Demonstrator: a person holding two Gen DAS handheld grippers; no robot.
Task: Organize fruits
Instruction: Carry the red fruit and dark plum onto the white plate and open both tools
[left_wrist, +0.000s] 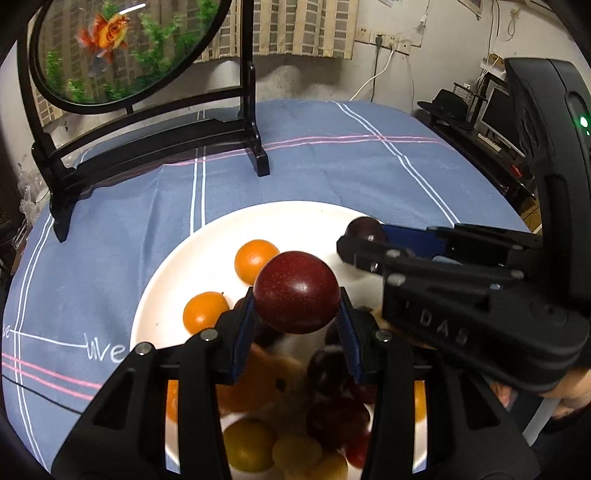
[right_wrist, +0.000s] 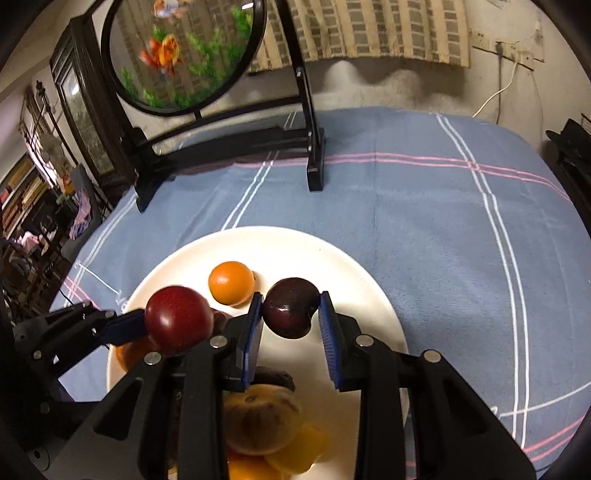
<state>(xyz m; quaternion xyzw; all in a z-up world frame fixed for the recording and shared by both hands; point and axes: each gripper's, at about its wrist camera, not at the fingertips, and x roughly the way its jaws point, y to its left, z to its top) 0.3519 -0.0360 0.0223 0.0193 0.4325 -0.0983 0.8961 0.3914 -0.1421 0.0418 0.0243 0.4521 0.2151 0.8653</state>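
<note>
My left gripper is shut on a round red plum and holds it above the white plate. The red plum also shows in the right wrist view. My right gripper is shut on a dark purple plum above the plate; it shows in the left wrist view too. Two oranges lie on the plate. A heap of dark grapes, yellow fruits and a tan fruit lies under the grippers.
The plate sits on a blue checked cloth. A black stand with a round goldfish panel stands at the back left, its foot on the cloth. A desk with monitor is at the far right.
</note>
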